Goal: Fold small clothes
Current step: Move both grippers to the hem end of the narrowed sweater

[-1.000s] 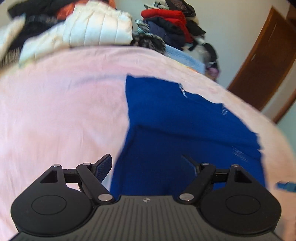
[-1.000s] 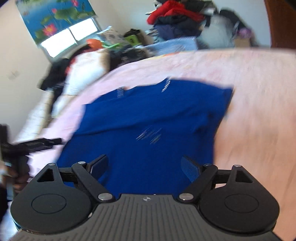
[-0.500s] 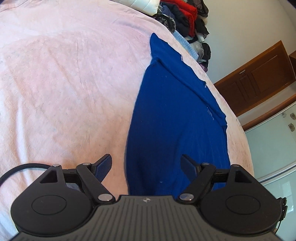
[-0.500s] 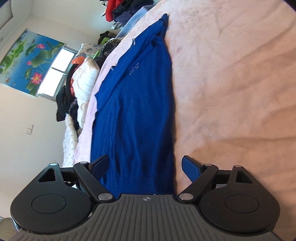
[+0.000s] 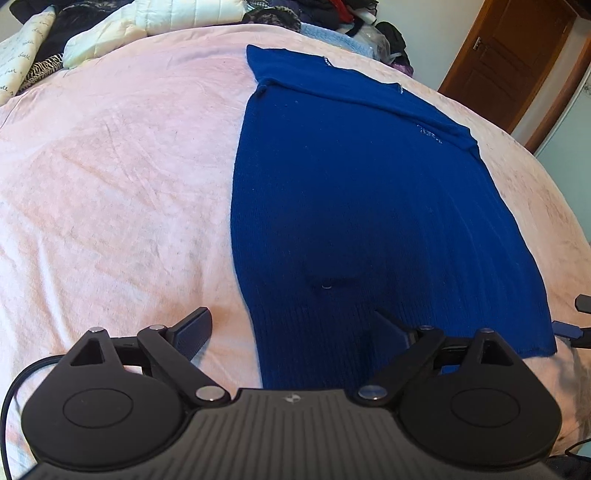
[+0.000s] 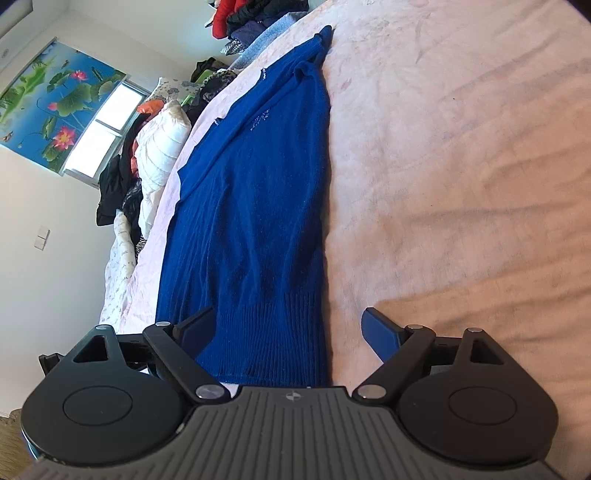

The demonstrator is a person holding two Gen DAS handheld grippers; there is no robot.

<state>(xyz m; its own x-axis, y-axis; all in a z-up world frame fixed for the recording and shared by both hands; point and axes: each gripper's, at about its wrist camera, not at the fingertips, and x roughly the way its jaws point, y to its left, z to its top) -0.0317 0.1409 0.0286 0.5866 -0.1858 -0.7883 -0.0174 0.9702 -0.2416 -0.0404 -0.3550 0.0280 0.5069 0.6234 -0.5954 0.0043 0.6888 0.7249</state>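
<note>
A dark blue knitted sweater (image 5: 354,192) lies flat on the pink blanket (image 5: 118,177), its ribbed hem nearest me. My left gripper (image 5: 291,328) hovers low over the hem's left corner. Its jaws are opening, with the hem edge between them and no pad pressing on it. In the right wrist view the same sweater (image 6: 258,206) runs away from me lengthwise. My right gripper (image 6: 288,326) stands open over the hem's right corner, one finger over the cloth and the other over the blanket (image 6: 461,166). Its tips (image 5: 567,328) show at the right edge of the left wrist view.
Piles of clothes (image 5: 332,11) and a white padded quilt (image 5: 155,22) line the far side of the bed. A brown wooden door (image 5: 506,62) stands at the back right. A window with a lotus picture (image 6: 62,103) is on the left wall.
Both grippers have come down toward the sweater's near hem and now straddle its two corners. The left jaws have spread wider. The right view has rolled, so the sweater runs lengthwise.
</note>
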